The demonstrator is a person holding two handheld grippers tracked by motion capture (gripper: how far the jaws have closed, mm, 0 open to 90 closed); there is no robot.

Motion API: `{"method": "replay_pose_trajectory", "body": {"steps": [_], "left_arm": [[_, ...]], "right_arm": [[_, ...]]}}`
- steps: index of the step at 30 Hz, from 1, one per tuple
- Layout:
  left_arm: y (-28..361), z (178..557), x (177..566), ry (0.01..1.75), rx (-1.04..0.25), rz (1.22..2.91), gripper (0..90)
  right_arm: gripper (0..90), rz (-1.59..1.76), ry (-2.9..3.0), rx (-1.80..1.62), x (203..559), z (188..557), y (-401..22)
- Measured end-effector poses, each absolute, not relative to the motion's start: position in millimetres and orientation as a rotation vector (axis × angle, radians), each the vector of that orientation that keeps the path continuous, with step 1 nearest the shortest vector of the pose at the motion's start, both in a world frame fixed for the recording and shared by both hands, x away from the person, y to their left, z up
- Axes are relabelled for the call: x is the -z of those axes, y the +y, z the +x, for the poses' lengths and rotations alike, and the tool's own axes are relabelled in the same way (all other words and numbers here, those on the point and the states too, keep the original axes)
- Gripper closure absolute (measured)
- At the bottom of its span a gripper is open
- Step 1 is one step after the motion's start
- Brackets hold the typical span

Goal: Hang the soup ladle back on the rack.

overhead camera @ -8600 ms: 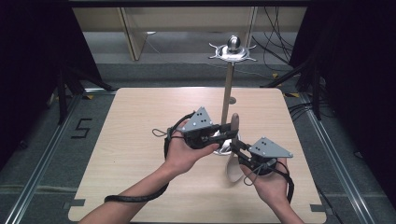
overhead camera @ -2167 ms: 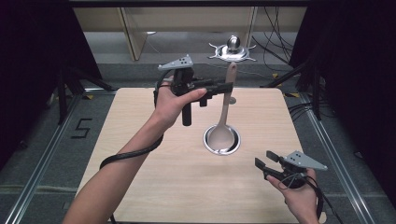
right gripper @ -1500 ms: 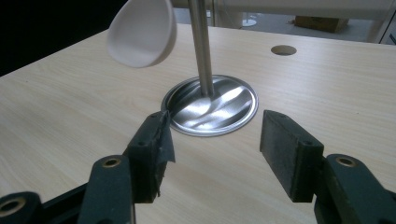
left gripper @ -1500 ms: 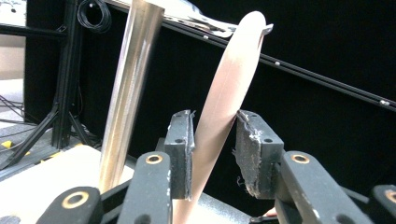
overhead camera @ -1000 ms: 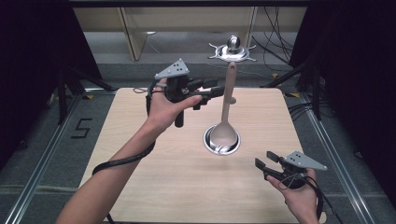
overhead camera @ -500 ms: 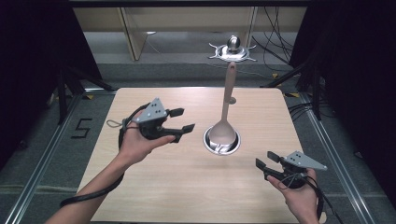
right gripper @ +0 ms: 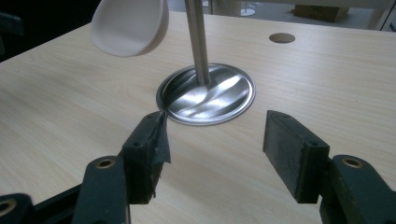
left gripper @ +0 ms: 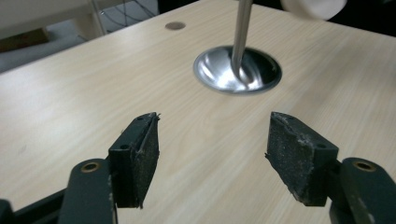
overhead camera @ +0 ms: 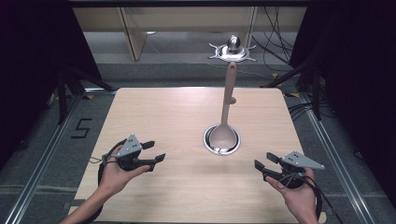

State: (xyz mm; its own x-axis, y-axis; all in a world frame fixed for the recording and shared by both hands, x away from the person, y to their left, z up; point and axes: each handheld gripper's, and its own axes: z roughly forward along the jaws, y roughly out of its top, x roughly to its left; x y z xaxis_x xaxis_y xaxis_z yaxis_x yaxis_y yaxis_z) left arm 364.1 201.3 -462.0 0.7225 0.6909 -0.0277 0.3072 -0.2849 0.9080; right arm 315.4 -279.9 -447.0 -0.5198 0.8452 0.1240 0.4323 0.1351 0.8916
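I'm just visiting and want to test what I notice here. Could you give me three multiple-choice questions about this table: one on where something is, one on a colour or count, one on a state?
1. Where does the metal stand sit?
A. near the table's middle
B. at its left edge
C. on the floor

2. What colour is the spoon hanging on the stand?
A. red
B. pale, off-white
C. blue

3. How do the jaws of the left gripper stand?
A. shut on the spoon
B. shut on nothing
C. open, holding nothing

Answers:
1 A, the high view shows the stand's round base around mid-table.
2 B, the right gripper view shows a pale bowl.
3 C, the left gripper view shows bare table between its pads.
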Motion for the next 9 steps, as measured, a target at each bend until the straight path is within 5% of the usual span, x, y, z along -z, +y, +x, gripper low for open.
{"method": "replay_pose_trajectory", "body": {"steps": [9], "left_arm": [[208.6,360.6,465.8,0.806,-0.448,1.882,32.4]], "right_arm": [[38.2,1.258,2.042,-1.353,450.0,315.4,-276.8]]}}
